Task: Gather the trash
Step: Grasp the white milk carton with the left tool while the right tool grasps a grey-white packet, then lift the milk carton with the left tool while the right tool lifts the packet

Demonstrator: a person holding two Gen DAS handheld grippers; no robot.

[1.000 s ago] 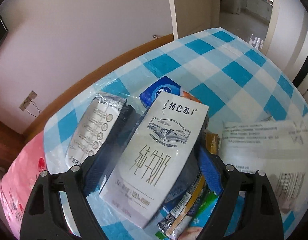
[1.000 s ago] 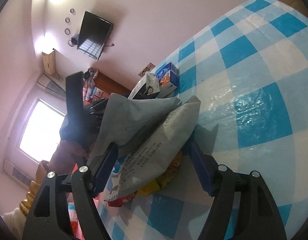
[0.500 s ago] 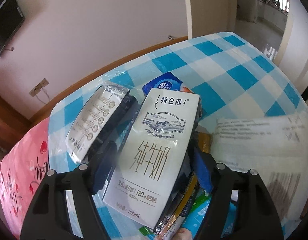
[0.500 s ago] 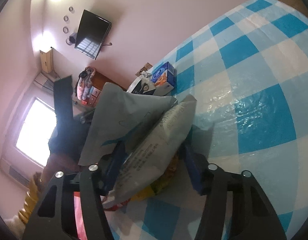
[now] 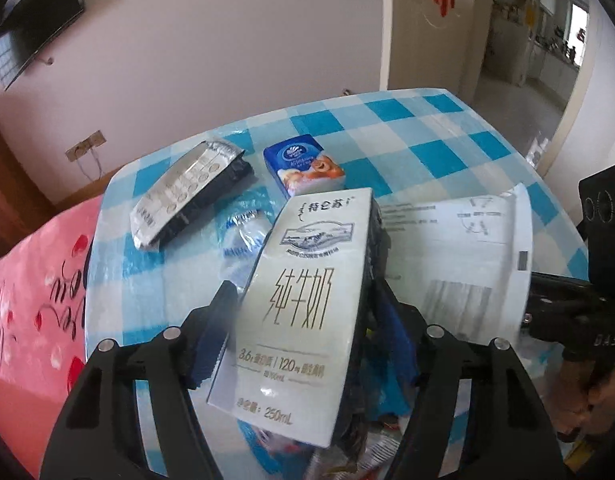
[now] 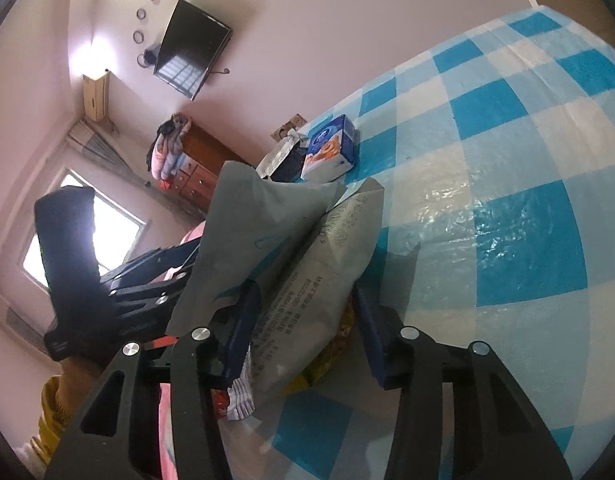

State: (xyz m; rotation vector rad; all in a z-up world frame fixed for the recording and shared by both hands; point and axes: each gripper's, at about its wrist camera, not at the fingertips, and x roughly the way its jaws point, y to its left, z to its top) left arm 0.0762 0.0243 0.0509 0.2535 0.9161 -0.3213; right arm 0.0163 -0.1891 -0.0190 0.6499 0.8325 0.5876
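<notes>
A white 250 mL milk carton (image 5: 307, 300) stands tilted between the fingers of my left gripper (image 5: 303, 324). The jaws are closing and both blue pads press its sides. Loose wrappers (image 5: 371, 444) hang under it. My right gripper (image 6: 305, 328) is also closing, its pads squeezing a grey-white printed mailer bag (image 6: 307, 280) that rests on a yellow snack wrapper (image 6: 331, 354). In the left wrist view the same bag (image 5: 467, 256) shows as a white printed sheet at the right. All of this is over the blue-checked table (image 5: 439, 152).
A blue carton (image 5: 303, 164), a silver-and-black packet (image 5: 187, 200) and a crushed clear bottle (image 5: 243, 236) lie near the table's far-left edge. Pink cloth (image 5: 31, 300) lies off the left edge. A hand (image 6: 73, 376) holds the left gripper's black body (image 6: 71, 272).
My left gripper has shifted across the table with the milk carton, which uncovered the crushed bottle. Both pairs of jaws have narrowed. The right gripper stayed in place on the bag.
</notes>
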